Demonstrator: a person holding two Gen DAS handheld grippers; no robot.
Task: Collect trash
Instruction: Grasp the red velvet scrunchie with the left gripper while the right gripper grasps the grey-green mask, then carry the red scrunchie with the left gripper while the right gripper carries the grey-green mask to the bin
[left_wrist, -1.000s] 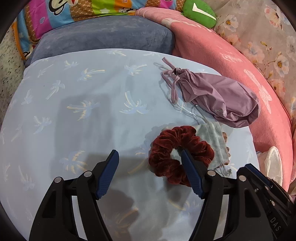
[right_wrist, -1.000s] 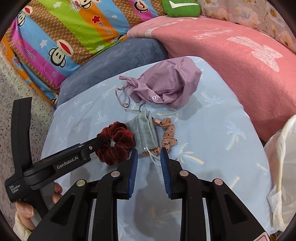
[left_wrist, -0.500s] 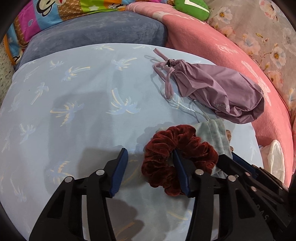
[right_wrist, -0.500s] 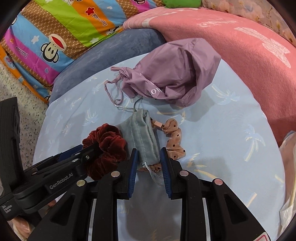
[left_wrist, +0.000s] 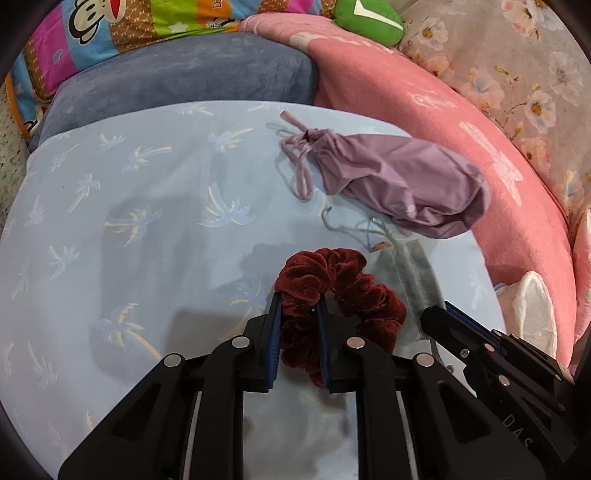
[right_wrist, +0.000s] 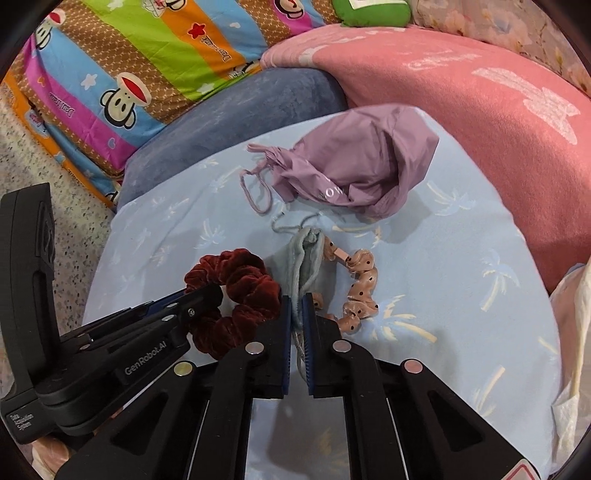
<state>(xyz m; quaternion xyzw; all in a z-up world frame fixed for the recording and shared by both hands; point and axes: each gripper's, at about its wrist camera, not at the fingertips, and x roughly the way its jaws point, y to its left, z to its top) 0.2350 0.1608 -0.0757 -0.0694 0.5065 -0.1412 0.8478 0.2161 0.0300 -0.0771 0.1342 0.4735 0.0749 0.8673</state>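
With both tools down on the light blue sheet (left_wrist: 155, 229), I have each of them pinched on something. My left gripper (left_wrist: 298, 306) is clamped on the dark red scrunchie (left_wrist: 343, 284), its blue pads squeezing the near-left part of the loop while the remainder of the ring bulges out to the right, lying on the sheet. In the right wrist view the same scrunchie (right_wrist: 236, 284) sits just left of my right gripper (right_wrist: 297, 306), whose jaws are nearly together, gripping the near end of the small grey pouch (right_wrist: 306, 258) with its cord trailing down between the pads. The pouch touches the scrunchie on one side and partly covers a peach polka-dot hair tie (right_wrist: 360, 288) on the other. Farther back lies a purple drawstring bag (right_wrist: 354, 166), its cords loose on the sheet, its far end resting against the pink blanket (right_wrist: 498, 118). A white plastic bag (right_wrist: 570, 350) shows at the right edge. Behind everything is a grey-blue cushion (left_wrist: 177, 77).
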